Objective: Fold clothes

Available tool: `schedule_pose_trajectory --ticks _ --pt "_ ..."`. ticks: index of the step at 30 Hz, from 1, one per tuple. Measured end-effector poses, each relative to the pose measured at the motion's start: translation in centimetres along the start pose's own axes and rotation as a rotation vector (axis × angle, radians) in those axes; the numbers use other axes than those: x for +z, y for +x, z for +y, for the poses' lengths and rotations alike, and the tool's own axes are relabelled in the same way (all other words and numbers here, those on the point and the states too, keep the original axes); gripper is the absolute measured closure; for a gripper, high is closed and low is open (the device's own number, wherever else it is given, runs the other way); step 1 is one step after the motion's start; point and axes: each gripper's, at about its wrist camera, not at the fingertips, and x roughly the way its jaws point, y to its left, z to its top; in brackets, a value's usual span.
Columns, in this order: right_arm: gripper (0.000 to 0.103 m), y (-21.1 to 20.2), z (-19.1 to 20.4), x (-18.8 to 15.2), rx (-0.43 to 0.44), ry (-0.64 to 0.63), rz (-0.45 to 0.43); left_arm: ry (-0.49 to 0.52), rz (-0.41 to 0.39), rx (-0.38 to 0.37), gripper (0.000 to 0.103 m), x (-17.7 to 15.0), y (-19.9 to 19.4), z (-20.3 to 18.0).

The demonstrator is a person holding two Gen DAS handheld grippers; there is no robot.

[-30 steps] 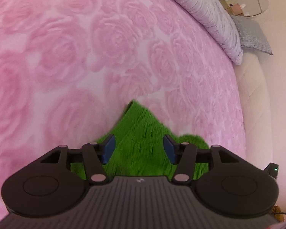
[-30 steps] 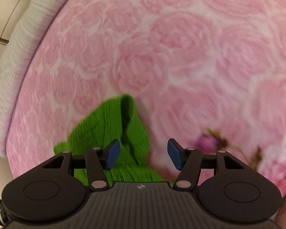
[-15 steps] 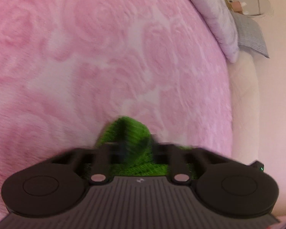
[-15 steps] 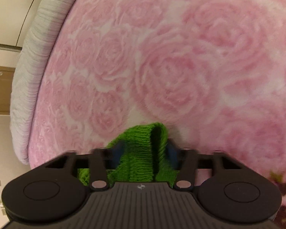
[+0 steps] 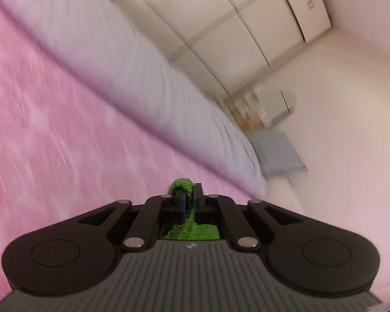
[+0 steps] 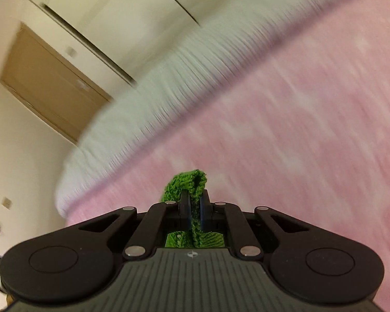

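A green knitted garment (image 5: 181,185) is pinched in my left gripper (image 5: 189,195), which is shut on it; a small bunch pokes out past the fingertips and more cloth hangs under the jaws. My right gripper (image 6: 194,199) is shut on another part of the same green garment (image 6: 187,183), with a fold sticking up past the tips. Both grippers are raised and tilted up over the pink rose-patterned bedspread (image 5: 65,135). Most of the garment is hidden below the grippers.
A long white ribbed bolster (image 5: 132,78) runs along the far edge of the bed, also in the right wrist view (image 6: 184,83). A grey pillow (image 5: 278,153), a small round table (image 5: 270,106), wardrobe doors (image 5: 234,31) and a brown door (image 6: 49,85) lie beyond.
Both grippers closed on the green garment and lifted it off the bedspread. Both views swung up from the bed surface toward the bolster and walls, with motion blur.
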Motion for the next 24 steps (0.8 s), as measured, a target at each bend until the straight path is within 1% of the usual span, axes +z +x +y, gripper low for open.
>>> schedule_pose_trajectory --ticks 1,2,3,4,5,7,9,11,13,16,18,21,23,24 --pt "0.085 0.9 0.1 0.9 -0.010 0.003 -0.012 -0.010 0.000 0.055 0.074 0.6 0.2 0.5" --pt "0.059 1.7 -0.1 1.6 -0.062 0.012 -0.013 -0.037 0.009 0.124 0.066 0.8 0.5 1.2" --pt "0.043 2.4 -0.2 2.3 -0.115 0.022 -0.014 -0.065 0.021 0.171 0.066 0.8 0.8 1.8" --pt "0.043 3.0 -0.4 2.8 -0.158 0.032 -0.013 -0.090 0.047 0.170 0.066 0.5 0.8 2.4" --pt "0.043 3.1 -0.9 2.8 -0.180 0.045 0.001 -0.102 0.079 0.176 0.065 -0.2 0.8 2.7" --pt "0.044 2.8 -2.0 1.7 -0.196 0.070 0.048 -0.104 0.135 0.221 0.063 -2.2 0.6 3.2" --pt "0.044 2.0 -3.4 -0.5 -0.232 0.087 0.110 -0.129 0.214 0.282 0.063 -4.8 0.4 3.7" --pt "0.044 0.9 -4.7 -3.4 -0.303 0.110 0.204 -0.154 0.297 0.351 0.063 -7.5 0.0 4.1" --pt "0.044 -0.5 -5.6 -6.2 -0.377 0.119 0.293 -0.135 0.372 0.436 0.063 -10.0 -0.3 3.4" --pt "0.044 -3.0 -5.2 -10.0 -0.452 0.082 0.388 -0.084 0.460 0.521 0.060 -13.3 -0.9 1.6" --pt "0.042 -4.4 -4.1 -11.6 -0.466 0.037 0.416 -0.039 0.506 0.585 0.054 -15.0 -1.2 0.1" --pt "0.036 -6.3 -2.5 -13.4 -0.471 -0.035 0.443 0.039 0.548 0.687 0.052 -17.0 -1.7 -1.9" --pt "0.036 -7.0 -1.8 -14.0 -0.466 -0.074 0.458 0.074 0.545 0.737 0.049 -18.1 -2.5 -3.0" --pt "0.036 -7.2 -1.5 -14.2 -0.464 -0.091 0.468 0.079 0.530 0.752 0.045 -18.6 -3.0 -3.6"
